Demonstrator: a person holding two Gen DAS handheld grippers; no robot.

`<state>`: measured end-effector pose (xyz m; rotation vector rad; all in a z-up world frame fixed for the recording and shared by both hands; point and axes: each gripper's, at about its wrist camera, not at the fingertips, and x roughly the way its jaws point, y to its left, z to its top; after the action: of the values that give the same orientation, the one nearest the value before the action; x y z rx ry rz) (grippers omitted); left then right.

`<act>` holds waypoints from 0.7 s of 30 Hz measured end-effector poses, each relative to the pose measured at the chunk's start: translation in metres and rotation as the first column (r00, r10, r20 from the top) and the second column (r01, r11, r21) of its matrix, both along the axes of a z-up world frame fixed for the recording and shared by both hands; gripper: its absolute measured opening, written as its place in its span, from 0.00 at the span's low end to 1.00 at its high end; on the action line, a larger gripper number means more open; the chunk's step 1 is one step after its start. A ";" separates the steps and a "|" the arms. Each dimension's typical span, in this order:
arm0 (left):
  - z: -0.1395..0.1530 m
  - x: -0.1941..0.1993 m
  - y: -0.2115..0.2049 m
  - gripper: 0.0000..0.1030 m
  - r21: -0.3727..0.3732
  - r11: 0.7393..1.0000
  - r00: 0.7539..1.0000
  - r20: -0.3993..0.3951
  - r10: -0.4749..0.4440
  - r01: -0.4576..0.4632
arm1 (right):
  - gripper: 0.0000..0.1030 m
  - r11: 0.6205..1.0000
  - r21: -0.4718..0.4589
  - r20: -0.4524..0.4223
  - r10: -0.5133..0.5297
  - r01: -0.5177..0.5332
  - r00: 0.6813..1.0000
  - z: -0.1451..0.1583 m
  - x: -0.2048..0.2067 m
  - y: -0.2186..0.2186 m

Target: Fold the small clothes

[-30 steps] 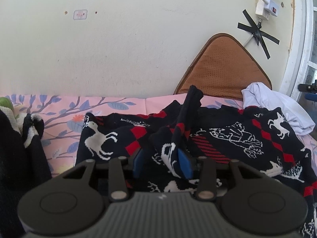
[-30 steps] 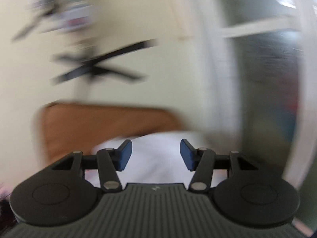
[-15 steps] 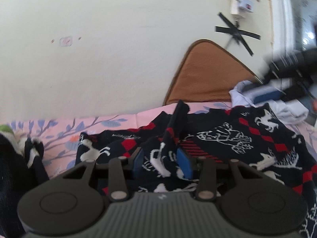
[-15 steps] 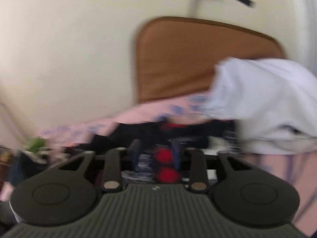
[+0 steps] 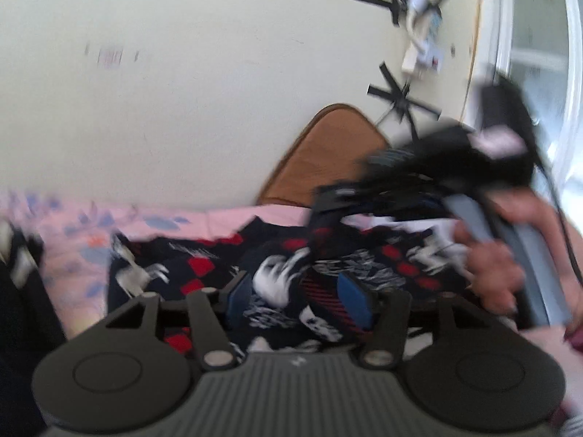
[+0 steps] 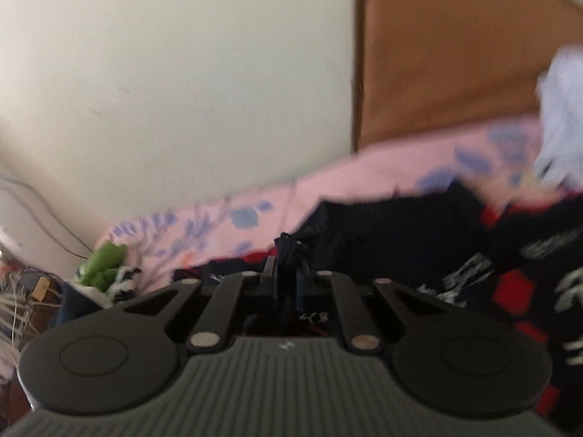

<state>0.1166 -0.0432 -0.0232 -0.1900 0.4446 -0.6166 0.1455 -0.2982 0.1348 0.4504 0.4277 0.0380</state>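
A dark knitted sweater (image 5: 204, 266) with white horses and red diamonds lies crumpled on the bed, and it also fills the right wrist view (image 6: 510, 247). My left gripper (image 5: 297, 295) hovers low over its middle. Its jaws are opening, with a loose fold of the knit lying between the blue pads (image 5: 355, 298), not pinched. My right gripper (image 6: 288, 273) is shut on a dark edge of the sweater near the collar side. In the left wrist view that right gripper (image 5: 319, 211) reaches in from the right, held by a hand (image 5: 503, 255).
The pink floral bedsheet (image 5: 73, 225) runs along a cream wall. A brown cushion (image 5: 328, 153) leans at the back, with a pale garment (image 6: 561, 127) beside it. A green item (image 6: 104, 262) and black-and-white cloth (image 5: 18, 255) sit at the left. A power strip (image 5: 422, 51) hangs above.
The left jaws have widened and the raised fold has slumped. The right gripper swung left from the pale garment to the sweater and closed on it, coming into the left wrist view.
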 end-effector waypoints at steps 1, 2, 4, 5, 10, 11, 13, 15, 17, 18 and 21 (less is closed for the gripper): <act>0.001 0.004 0.006 0.53 -0.047 0.999 0.999 -0.030 -0.010 0.009 | 0.11 0.999 -0.050 0.017 -0.010 0.011 1.000 0.004 -0.017 0.000; 0.002 0.009 0.011 0.53 -0.092 0.996 0.998 -0.062 -0.016 0.011 | 0.12 0.994 -0.106 0.028 -0.025 0.028 0.999 0.005 -0.036 -0.001; 0.002 0.022 0.014 0.53 -0.155 0.988 0.990 -0.135 -0.038 0.017 | 0.13 0.982 -0.179 0.040 -0.057 0.063 0.998 -0.002 -0.070 -0.005; 0.002 0.030 0.011 0.51 -0.173 0.985 0.984 -0.170 -0.059 0.029 | 0.16 0.978 -0.194 0.037 -0.069 0.075 0.997 -0.009 -0.082 -0.009; 0.001 0.065 -0.033 0.48 -0.050 0.994 0.936 -0.337 -0.104 0.093 | 0.50 0.963 -0.207 0.039 -0.169 0.173 0.985 -0.039 -0.116 -0.036; 0.000 0.071 -0.040 0.48 -0.048 0.994 0.926 -0.359 -0.113 0.103 | 0.51 0.963 -0.171 0.072 -0.199 0.209 0.977 -0.037 -0.124 -0.043; -0.005 0.083 -0.049 0.48 -0.083 0.989 0.901 -0.409 -0.144 0.120 | 0.56 0.958 -0.084 0.120 -0.265 0.275 0.957 -0.034 -0.137 -0.061; -0.011 0.091 -0.057 0.45 -0.120 0.984 0.876 -0.449 -0.175 0.135 | 0.63 0.938 -0.071 0.113 -0.330 0.339 0.937 -0.035 -0.136 -0.070; -0.015 0.091 -0.064 0.10 -0.078 0.989 0.888 -0.435 -0.146 0.124 | 0.63 0.927 -0.072 0.061 -0.363 0.367 0.930 -0.047 -0.125 -0.078; -0.014 0.088 -0.063 0.10 -0.070 0.991 0.899 -0.418 -0.130 0.111 | 0.61 0.933 -0.059 0.023 -0.353 0.354 0.935 -0.055 -0.120 -0.083; -0.004 0.067 -0.041 0.09 -0.052 0.998 0.955 -0.291 -0.061 0.048 | 0.35 0.939 -0.052 -0.020 -0.341 0.339 0.940 -0.069 -0.112 -0.078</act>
<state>0.1837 -0.0839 -0.0277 -0.3142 0.7246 -0.6554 0.0339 -0.3760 0.0655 0.4728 0.3734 -0.3145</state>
